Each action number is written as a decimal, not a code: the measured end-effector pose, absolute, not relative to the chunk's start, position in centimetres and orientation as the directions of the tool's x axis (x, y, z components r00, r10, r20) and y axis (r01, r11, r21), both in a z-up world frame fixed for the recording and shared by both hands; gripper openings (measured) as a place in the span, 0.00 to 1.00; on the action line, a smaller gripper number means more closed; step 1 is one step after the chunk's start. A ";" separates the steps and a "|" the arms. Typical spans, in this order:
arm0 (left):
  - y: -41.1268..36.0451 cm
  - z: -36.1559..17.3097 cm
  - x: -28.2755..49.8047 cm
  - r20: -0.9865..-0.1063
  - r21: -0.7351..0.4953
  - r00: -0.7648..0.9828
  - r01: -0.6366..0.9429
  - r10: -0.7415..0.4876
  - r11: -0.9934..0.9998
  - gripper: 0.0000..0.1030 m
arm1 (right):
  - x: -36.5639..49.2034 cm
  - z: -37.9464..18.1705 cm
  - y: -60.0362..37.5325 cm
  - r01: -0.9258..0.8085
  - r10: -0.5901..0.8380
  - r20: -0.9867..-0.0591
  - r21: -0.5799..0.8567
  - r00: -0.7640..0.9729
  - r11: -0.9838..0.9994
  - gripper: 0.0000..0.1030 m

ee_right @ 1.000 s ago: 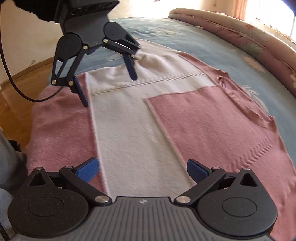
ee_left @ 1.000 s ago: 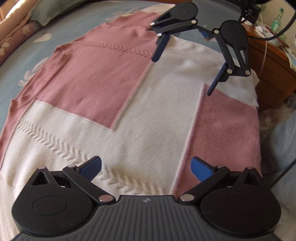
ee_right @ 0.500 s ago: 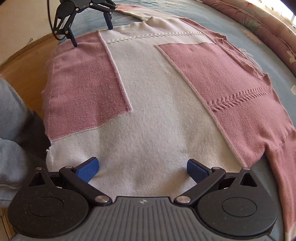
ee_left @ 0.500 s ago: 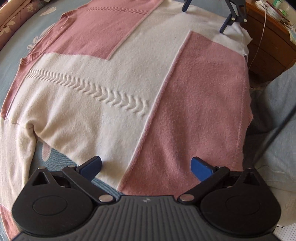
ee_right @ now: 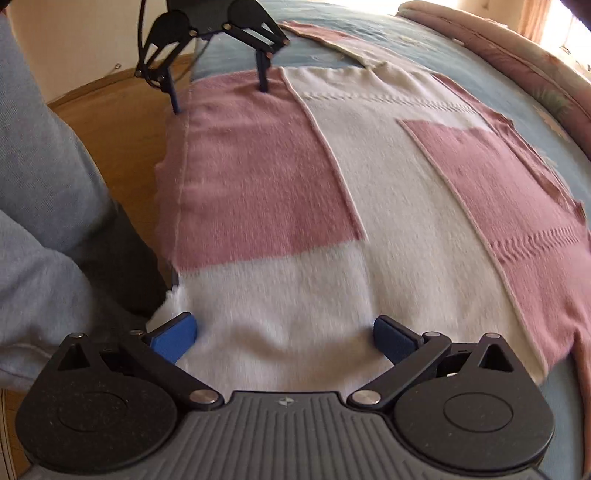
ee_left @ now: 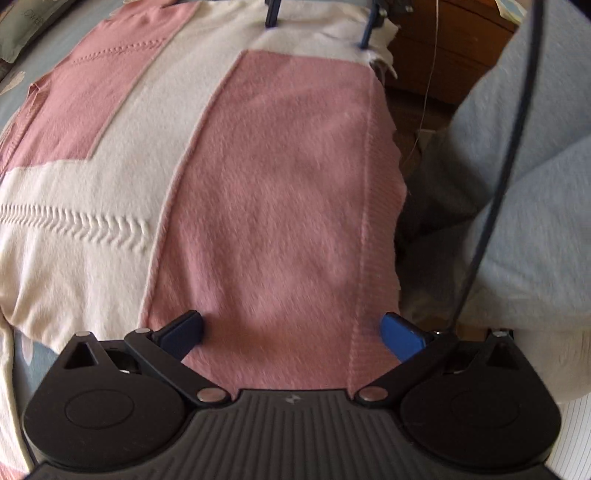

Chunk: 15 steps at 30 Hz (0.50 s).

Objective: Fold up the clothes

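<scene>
Sweater (ee_left: 280, 192): flat on bed (ee_right: 388, 33), hem along the near edge. Left tool (ee_left: 291, 328) wide over the pink hem corner, right tool (ee_right: 284, 332) wide over the white one. Each sees the other at 12 o'clock; hem runs between them.

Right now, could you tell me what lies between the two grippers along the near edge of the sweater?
Only sweater: a pink panel beside the left gripper, then cream fabric up to the right gripper. Nothing else lies on that stretch, as the right wrist view shows.

sweater (ee_left: 280, 184) flat on bed (ee_right: 424, 40)
</scene>
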<state>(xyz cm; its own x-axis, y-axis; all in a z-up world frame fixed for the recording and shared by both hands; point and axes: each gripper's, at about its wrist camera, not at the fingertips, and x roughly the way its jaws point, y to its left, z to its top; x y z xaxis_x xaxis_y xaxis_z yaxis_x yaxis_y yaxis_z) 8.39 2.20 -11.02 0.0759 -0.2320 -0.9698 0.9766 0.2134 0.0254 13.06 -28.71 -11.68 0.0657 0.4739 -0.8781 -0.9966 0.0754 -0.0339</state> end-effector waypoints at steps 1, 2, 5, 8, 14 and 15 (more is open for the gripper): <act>2.3 -10.8 8.1 -0.972 0.028 0.074 0.978 -0.224 0.205 0.99 | 12.7 -11.6 -29.4 -0.996 0.447 -0.891 -0.042 0.072 0.076 1.00; 2.2 -10.5 8.0 -0.972 0.027 0.073 0.979 -0.222 0.201 0.99 | 12.4 -11.5 -29.8 -0.997 0.417 -0.906 -0.049 0.070 0.063 1.00; 1.1 -9.3 8.6 -0.955 0.035 0.095 0.977 -0.281 0.210 0.99 | 11.7 -10.6 -29.9 -0.997 0.402 -0.912 -0.065 0.080 0.051 1.00; -0.4 -8.9 9.6 -0.934 0.055 0.130 0.973 -0.333 0.223 0.99 | 12.3 -9.9 -29.0 -0.992 0.463 -0.879 -0.076 0.113 0.097 1.00; 0.1 -10.7 11.6 -0.937 0.031 0.130 0.956 -0.323 0.293 1.00 | 13.5 -12.1 -29.6 -0.983 0.458 -0.881 -0.038 0.116 0.177 1.00; 0.5 -10.8 11.6 -0.939 0.024 0.126 0.952 -0.319 0.306 1.00 | 13.4 -12.0 -30.5 -0.980 0.463 -0.879 -0.026 0.117 0.198 1.00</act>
<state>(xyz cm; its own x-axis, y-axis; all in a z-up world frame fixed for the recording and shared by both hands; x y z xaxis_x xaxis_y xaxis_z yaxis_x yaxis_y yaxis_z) 11.63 0.50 -10.79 0.1260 -0.3190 -0.9394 0.9518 0.3057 0.0239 13.35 -30.46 -12.02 0.1168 0.4625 -0.8789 -0.9798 0.1982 -0.0259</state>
